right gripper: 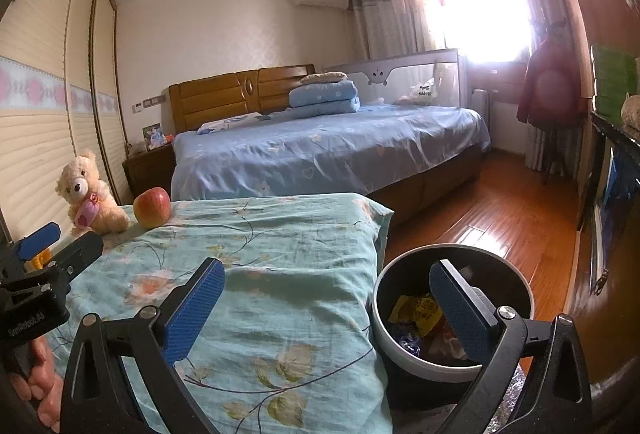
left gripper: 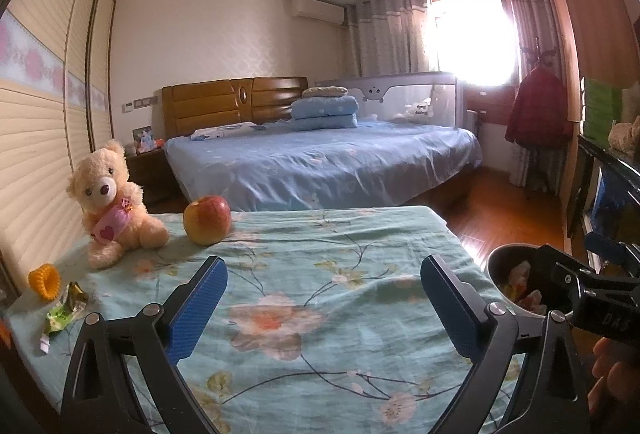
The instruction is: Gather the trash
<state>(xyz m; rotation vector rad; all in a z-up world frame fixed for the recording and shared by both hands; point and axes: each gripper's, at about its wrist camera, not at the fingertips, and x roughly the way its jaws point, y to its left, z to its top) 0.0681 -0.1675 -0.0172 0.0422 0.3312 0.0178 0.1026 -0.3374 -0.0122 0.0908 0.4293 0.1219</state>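
a bear (left gripper: 108, 202) and an apple (left gripper: 207, 219) are set on the cloth (left gripper: 320, 294), a wrapper (left gripper: 66, 308) lies left, and a bin (right gripper: 452, 310) stands right.

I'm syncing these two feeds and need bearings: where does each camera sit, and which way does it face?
Left wrist: on the left gripper, facing across the floral cloth toward the bed; its open blue fingers show, with the right gripper over the trash bin.
Right wrist: on the right gripper, above the bin's near side; the left gripper and a hand show.
Shared: teddy bear, apple, bed.
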